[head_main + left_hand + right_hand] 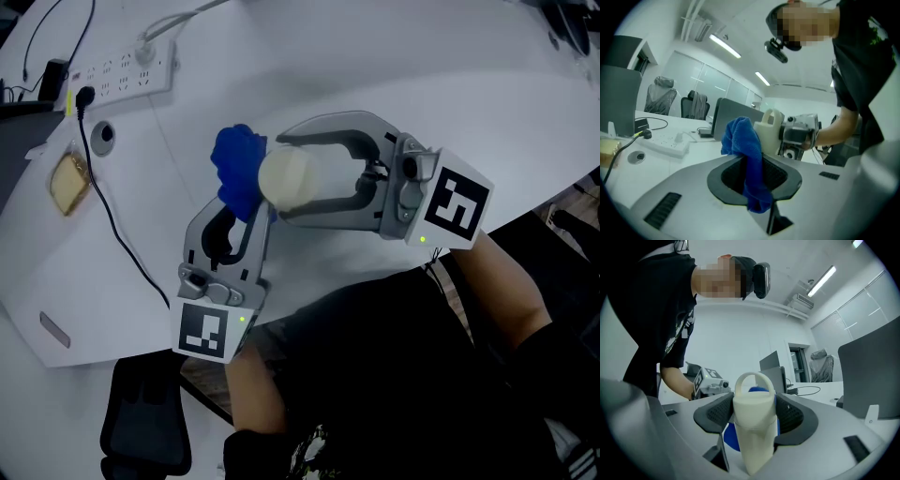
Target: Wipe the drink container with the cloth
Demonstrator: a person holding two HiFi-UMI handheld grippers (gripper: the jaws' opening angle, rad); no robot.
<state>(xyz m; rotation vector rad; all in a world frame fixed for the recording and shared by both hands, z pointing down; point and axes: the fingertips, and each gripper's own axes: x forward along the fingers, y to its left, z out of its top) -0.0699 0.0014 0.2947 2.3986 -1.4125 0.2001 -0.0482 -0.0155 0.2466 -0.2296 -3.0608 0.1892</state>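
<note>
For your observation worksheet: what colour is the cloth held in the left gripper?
The cloth is bright blue, clearest in the left gripper view.

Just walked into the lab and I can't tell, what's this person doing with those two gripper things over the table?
A person is working over a white table with a handheld gripper in each hand. The left gripper is shut on a blue cloth. The right gripper is shut on a cream drink container with a loop handle. The cloth sits right against the container's top end, so the wiping appears to be under way.
</note>
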